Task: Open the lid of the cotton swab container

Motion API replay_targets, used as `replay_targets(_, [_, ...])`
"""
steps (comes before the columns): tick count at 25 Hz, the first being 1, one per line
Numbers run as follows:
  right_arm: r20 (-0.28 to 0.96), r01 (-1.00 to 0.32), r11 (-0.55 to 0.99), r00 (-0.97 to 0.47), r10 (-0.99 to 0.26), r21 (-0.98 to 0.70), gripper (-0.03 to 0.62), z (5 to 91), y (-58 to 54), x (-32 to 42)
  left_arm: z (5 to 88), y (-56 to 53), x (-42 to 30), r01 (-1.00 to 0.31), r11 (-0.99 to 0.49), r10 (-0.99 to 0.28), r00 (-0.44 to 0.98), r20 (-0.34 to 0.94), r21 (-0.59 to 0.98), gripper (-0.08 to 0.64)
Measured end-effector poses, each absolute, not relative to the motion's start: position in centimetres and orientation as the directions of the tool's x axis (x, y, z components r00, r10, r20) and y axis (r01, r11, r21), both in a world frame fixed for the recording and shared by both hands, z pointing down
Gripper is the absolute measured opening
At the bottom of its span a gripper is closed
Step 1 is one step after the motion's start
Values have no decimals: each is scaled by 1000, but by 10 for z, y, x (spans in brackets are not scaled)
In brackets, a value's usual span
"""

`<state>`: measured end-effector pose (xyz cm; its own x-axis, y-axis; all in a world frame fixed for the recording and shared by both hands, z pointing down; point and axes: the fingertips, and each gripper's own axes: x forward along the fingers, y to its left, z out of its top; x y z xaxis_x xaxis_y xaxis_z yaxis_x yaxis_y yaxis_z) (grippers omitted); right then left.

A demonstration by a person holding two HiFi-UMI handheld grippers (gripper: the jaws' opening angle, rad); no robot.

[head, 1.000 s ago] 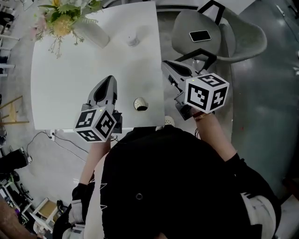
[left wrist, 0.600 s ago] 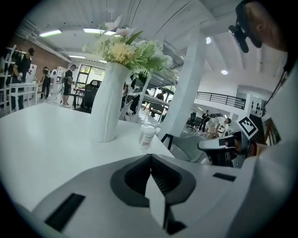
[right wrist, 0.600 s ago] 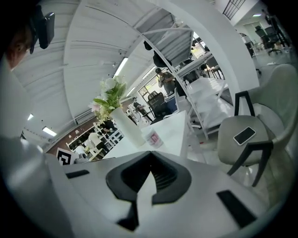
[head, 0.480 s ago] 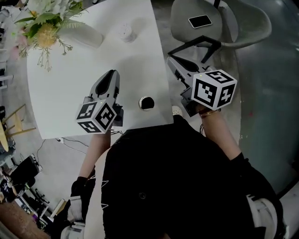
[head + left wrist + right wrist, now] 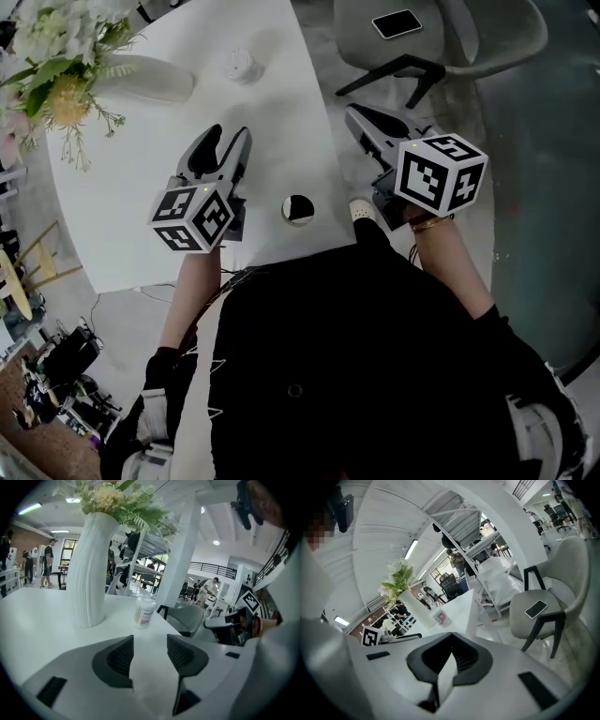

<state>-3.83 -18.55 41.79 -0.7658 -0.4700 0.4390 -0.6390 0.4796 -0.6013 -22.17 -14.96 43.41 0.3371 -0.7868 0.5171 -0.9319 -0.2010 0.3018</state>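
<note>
Left gripper: jaws have just been opening, now apart, nothing between them, above the white table. Right gripper: jaws closed, empty, beyond the table's edge. Cotton swab container: upright on the table's far side near the vase, well apart from both grippers.

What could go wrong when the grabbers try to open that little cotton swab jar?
The cotton swab container stands near the tall vase, so a reach toward it might bump the vase. The left gripper has just been opening its jaws, with nothing between them; a clumsy grab could tip the small container over instead of holding it.
</note>
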Motion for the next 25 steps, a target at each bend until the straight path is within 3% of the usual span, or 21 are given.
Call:
replay_targets(7, [464, -668, 438, -738, -490, -602, 5, 430, -190, -23, 444, -171, -224, -932, -243, -777, 352, 522, 267, 275])
replay_targets(25, [499, -713, 351, -686, -529, -607, 5, 439, -192, 21, 441, -221, -211, -910, -393, -739, 398, 544, 132, 298])
